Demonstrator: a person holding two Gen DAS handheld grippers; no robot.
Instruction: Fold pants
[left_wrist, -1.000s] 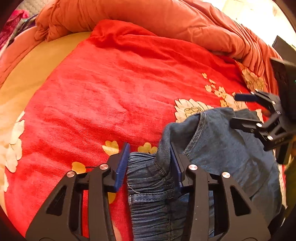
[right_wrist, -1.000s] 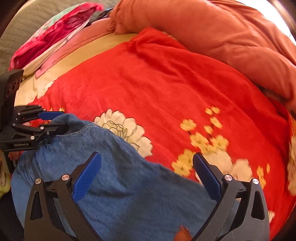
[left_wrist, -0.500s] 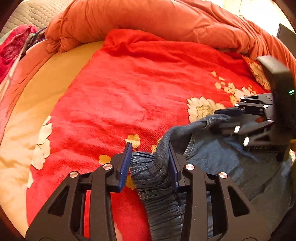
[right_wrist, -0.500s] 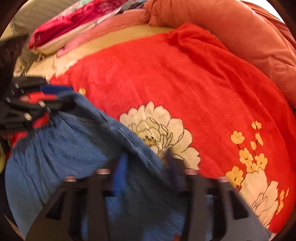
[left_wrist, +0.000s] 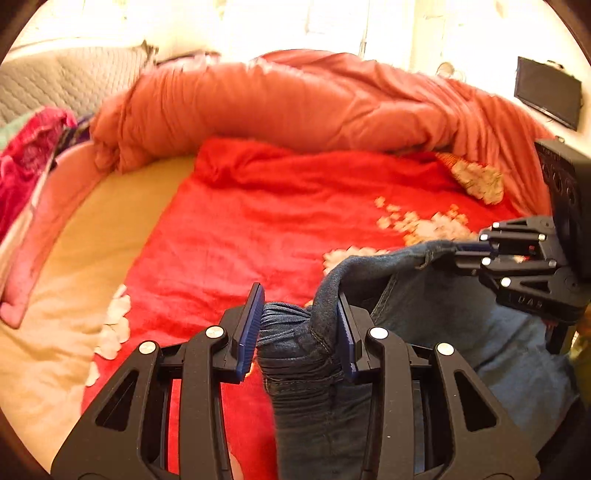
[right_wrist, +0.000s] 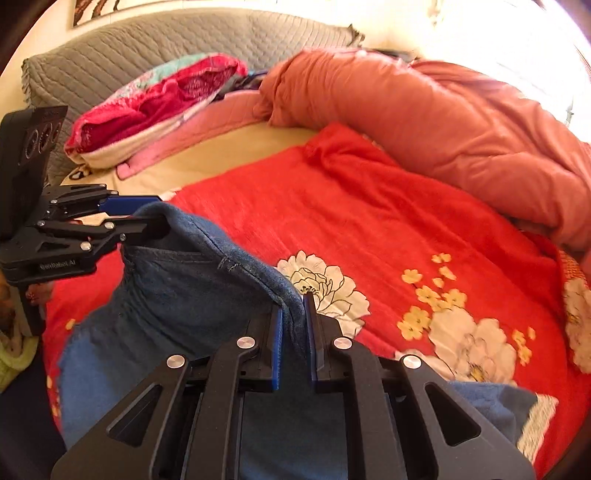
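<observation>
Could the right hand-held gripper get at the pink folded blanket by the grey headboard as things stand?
Probably not freely: the right hand-held gripper is shut on the jeans, which the left hand-held gripper also holds. The pink blanket lies far across the red bedspread.

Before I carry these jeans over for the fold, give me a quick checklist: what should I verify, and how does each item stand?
1. Left tool gripping jeans: ok, bunched denim sits between its pads.
2. Right tool gripping: ok, shut on the denim edge.
3. Edge between the tools lifted off the blanket: ok, though it sags in the middle.
4. Rest of the jeans off the bed: cannot tell, the lower part runs out of view.
5. Landing area on the blanket free of clutter: ok, only the rolled duvet lies at its far side.
</observation>
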